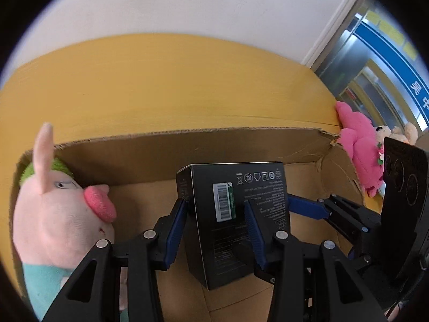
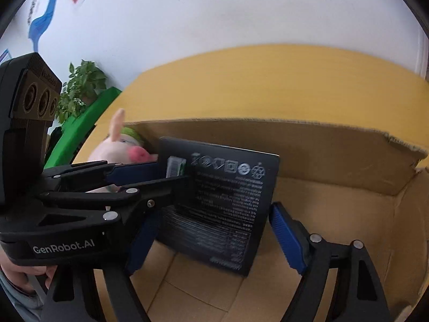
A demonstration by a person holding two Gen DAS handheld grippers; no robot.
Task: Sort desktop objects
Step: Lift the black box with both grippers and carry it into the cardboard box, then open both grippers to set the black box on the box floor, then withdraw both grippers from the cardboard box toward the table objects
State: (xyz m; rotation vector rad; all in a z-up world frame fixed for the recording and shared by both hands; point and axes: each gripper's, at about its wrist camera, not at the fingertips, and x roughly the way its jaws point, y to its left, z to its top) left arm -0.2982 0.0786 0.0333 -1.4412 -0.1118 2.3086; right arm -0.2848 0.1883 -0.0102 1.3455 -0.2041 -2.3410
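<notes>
A black retail box (image 1: 233, 214) with a barcode sticker stands upright inside an open cardboard carton (image 1: 187, 155). My left gripper (image 1: 214, 204) is shut on it, with the blue pads pressing across its thin sides. In the right wrist view the same black box (image 2: 219, 209) sits between the wide-spread pads of my right gripper (image 2: 214, 209). That gripper's right pad stands just off the box's edge, so it is open. My left gripper (image 2: 174, 173) reaches in from the left. Whether the box rests on the carton floor I cannot tell.
A pink pig plush (image 1: 59, 214) with green hair leans in the carton's left corner. A magenta plush (image 1: 359, 145) lies outside the torn right corner. The carton (image 2: 321, 147) sits on a yellow table (image 1: 161, 80) by a white wall. A potted plant (image 2: 80, 86) stands far left.
</notes>
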